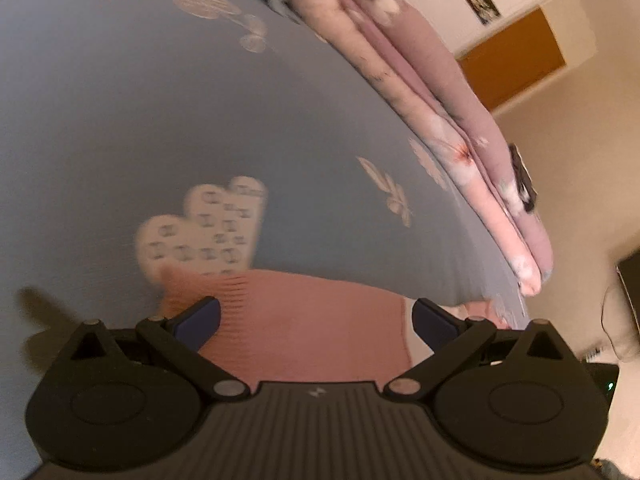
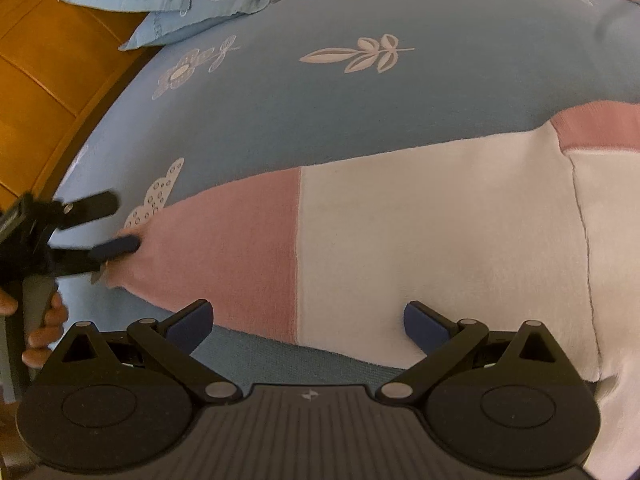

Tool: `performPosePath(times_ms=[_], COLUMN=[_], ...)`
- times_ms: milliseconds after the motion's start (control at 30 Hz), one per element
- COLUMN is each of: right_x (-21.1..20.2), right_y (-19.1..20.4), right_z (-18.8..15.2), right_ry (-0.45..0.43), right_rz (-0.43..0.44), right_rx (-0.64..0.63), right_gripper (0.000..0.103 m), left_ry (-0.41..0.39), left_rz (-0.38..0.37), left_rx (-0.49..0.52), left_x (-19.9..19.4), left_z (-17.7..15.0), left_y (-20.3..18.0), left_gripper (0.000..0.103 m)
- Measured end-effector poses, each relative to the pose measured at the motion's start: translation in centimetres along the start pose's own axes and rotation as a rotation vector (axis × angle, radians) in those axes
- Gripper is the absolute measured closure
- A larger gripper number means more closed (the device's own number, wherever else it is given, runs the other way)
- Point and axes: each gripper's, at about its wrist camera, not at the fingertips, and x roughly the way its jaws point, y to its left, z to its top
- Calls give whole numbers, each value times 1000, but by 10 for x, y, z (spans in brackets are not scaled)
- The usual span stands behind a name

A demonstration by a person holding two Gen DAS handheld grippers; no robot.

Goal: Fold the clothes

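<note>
A white sweater point(image 2: 440, 220) with a pink sleeve end point(image 2: 224, 248) lies flat on the blue flowered bed sheet point(image 2: 320, 92). My right gripper point(image 2: 308, 324) hangs open over the sleeve's near edge, where pink meets white, with nothing between its fingers. My left gripper point(image 2: 114, 224) is open at the tip of the pink sleeve end, its lower finger touching the fabric. In the left wrist view the ribbed pink cuff point(image 1: 312, 320) lies between the spread fingers of the left gripper point(image 1: 316, 320), not clamped.
A folded pink floral quilt point(image 1: 440, 100) lies along the sheet's far edge. Blue pillows point(image 2: 160, 4) rest by the orange wooden bed frame point(image 2: 48, 80). A hand point(image 2: 44, 320) holds the left gripper's handle. The sheet point(image 1: 160, 100) beyond the sweater is bare.
</note>
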Motion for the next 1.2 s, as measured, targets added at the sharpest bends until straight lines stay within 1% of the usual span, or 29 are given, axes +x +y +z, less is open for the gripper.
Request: performPosePath(times_ms=[133, 200, 267, 333, 400, 433, 467, 533, 567, 633, 700, 733, 800, 867, 933, 1000, 1100, 1200], right_x=[0, 1, 2, 3, 4, 4, 5, 6, 6, 5, 0, -7, -26, -44, -51, -49, -42, -44], right_y=[1, 4, 7, 10, 13, 15, 18, 20, 21, 20, 19, 18, 14, 5, -14, -40, -67, -67], right_z=[-1, -1, -2, -4, -6, -7, -7, -6, -6, -5, -2, 0, 5, 13, 21, 24, 13, -6], right_ry=[-7, -8, -13, -19, -24, -23, -21, -17, -16, -17, -15, -34, -122, -214, -255, -247, -208, -236], right_rz=[-3, -12, -23, -35, -51, -61, -72, -84, -88, -87, -76, -64, -65, -124, -175, -199, -189, -180], right_rx=[-14, -32, -54, -78, -101, -114, -125, -132, -133, -118, -97, -85, -92, -122, -95, -11, 110, 115], right_gripper=[0, 0, 0, 0, 0, 0, 0, 0, 0, 0, 0, 0, 0, 0, 0, 0, 0, 0], left_ry=[-26, -56, -72, -53, -2, 20, 41, 79, 84, 64, 73, 82, 99, 118, 133, 141, 148, 150], left_rz=[67, 23, -48, -111, -166, -172, -172, -135, -117, -136, -129, -117, -85, -58, -37, -25, -16, -18], left_rx=[-33, -18, 19, 46, 56, 53, 49, 9, -10, -50, -73, -68, -38, -4, 22, 37, 43, 45], left_x=[-18, -23, -20, -8, 9, 17, 24, 32, 31, 20, 10, 7, 5, 8, 11, 13, 14, 14], left_z=[-1, -1, -2, -5, -10, -13, -16, -22, -26, -32, -34, -34, -32, -30, -28, -25, -23, -23], left_y=[6, -5, -21, -36, -46, -46, -45, -35, -28, -14, -9, -9, -13, -19, -24, -27, -29, -29], left_gripper=[2, 2, 1, 1, 1, 1, 1, 1, 2, 1, 1, 1, 1, 1, 1, 1, 1, 1])
